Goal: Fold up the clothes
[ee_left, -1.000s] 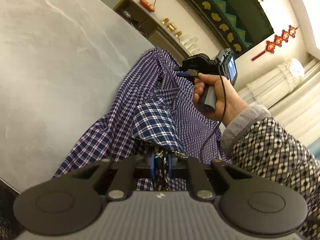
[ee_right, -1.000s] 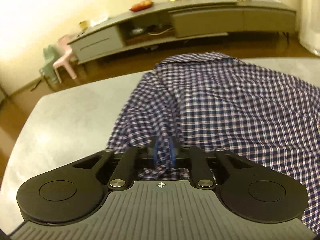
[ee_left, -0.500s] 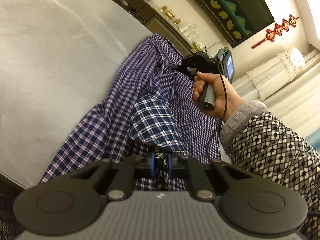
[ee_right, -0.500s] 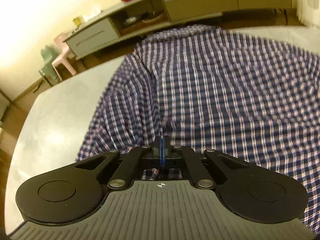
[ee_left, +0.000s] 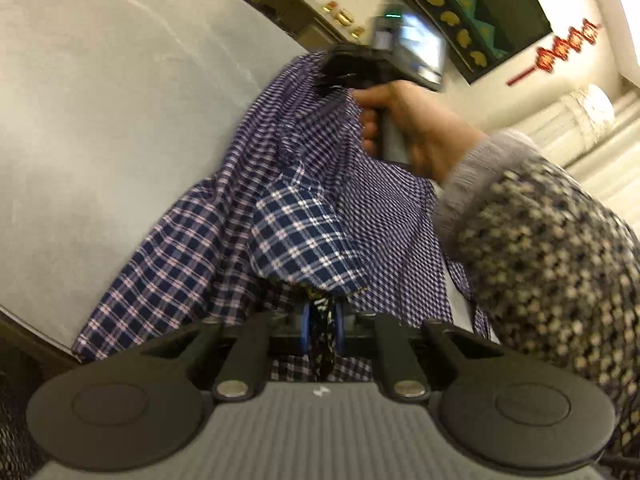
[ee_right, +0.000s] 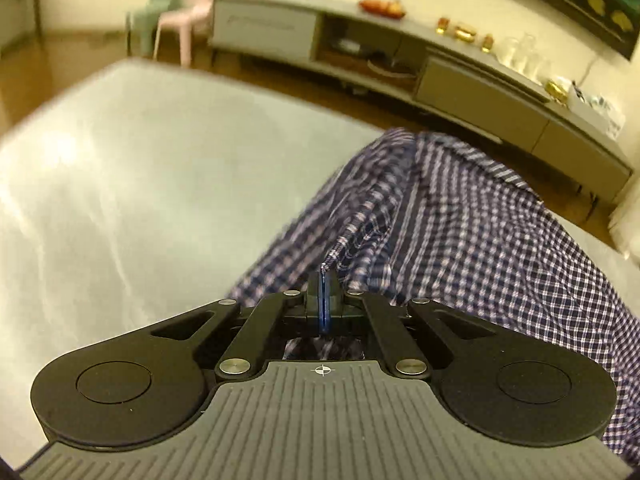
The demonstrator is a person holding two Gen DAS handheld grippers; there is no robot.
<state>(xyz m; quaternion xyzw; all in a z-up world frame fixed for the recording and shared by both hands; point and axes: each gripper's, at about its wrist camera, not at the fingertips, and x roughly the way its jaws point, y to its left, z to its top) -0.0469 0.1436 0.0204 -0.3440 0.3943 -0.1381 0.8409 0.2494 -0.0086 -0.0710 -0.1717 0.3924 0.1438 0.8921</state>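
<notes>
A navy and white checked shirt (ee_left: pixel 304 224) lies rumpled across the grey table (ee_left: pixel 100 128). My left gripper (ee_left: pixel 322 320) is shut on a bunched part of the shirt near the table's near edge. In the left wrist view a hand holds my right gripper (ee_left: pixel 340 76), which pinches a raised fold of the shirt farther away. In the right wrist view the checked shirt (ee_right: pixel 480 240) spreads right and ahead, and my right gripper (ee_right: pixel 323 292) is shut on a thin edge of cloth.
A patterned sleeve (ee_left: pixel 552 264) fills the right of the left wrist view. A long grey cabinet (ee_right: pixel 440 76) with jars and bottles stands beyond the table (ee_right: pixel 140 184). Small pink and green chairs (ee_right: pixel 180 12) stand at the far left on the wooden floor.
My right gripper has lifted its fold of the shirt and swung left, pulling cloth up off the table. My left gripper still holds its part, with the shirt drawn nearer the table's edge.
</notes>
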